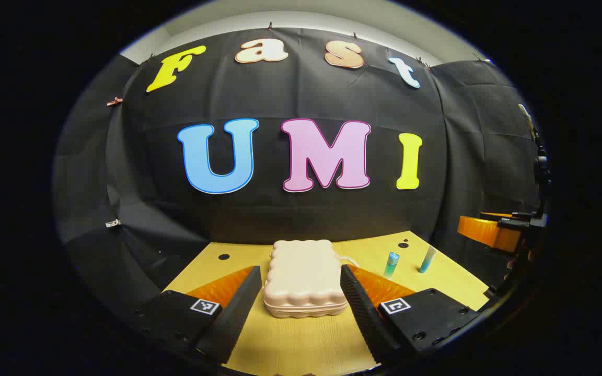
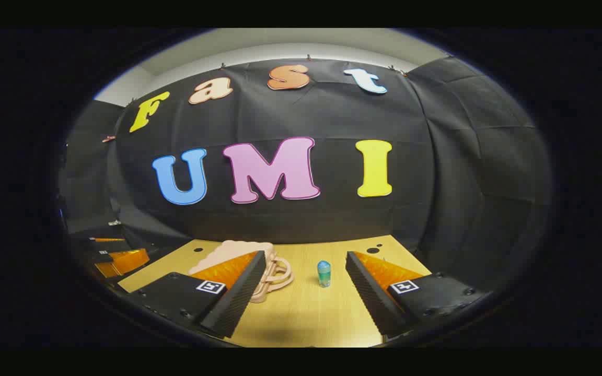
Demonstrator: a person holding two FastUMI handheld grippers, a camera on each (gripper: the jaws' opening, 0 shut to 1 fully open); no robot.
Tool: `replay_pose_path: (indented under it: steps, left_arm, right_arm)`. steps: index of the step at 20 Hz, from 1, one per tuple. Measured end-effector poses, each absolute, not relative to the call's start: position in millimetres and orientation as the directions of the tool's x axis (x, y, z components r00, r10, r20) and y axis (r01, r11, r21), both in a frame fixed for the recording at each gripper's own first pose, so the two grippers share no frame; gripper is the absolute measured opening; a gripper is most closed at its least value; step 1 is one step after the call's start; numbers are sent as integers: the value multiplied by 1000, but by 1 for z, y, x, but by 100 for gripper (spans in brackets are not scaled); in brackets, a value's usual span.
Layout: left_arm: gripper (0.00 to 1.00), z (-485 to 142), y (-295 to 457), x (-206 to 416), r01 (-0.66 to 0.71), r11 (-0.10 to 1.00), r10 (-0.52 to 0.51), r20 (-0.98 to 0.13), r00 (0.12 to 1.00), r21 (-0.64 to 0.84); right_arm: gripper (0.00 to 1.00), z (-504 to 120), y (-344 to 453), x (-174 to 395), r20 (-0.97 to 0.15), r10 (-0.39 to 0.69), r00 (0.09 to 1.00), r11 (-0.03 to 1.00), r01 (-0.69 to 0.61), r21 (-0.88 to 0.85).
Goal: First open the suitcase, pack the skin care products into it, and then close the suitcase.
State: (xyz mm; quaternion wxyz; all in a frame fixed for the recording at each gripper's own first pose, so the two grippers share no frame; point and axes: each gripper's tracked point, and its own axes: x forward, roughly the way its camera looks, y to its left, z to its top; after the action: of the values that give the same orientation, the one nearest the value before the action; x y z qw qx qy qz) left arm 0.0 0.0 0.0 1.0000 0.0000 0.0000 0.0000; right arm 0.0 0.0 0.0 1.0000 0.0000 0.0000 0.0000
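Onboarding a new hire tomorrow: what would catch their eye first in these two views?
Probably the cream suitcase, lying closed on the yellow wooden table, framed between the open left gripper fingers. Next, two small teal skin care products stand upright to its right. In the right gripper view, one such bottle stands between the open right gripper fingers, beside the suitcase's handle.

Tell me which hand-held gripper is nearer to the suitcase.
Left. The left hand-held gripper has the closed suitcase between its open fingers; the right hand-held gripper is off to the suitcase's handle side, facing a small bottle.
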Motion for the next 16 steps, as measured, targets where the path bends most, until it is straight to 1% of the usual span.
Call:
replay_pose_path:
  steps: [1,16]
  left_arm:
    - [96,-2,0,0,2,1000,-2,-1,1000,2]
    - [96,-1,9,7,12,1000,-12,-15,1000,-10]
  right_arm:
    - [98,1,1,2,2,0,1000,1000,0,-1]
    - [98,-4,10,7,-8,-1,1000,1000,1,0]
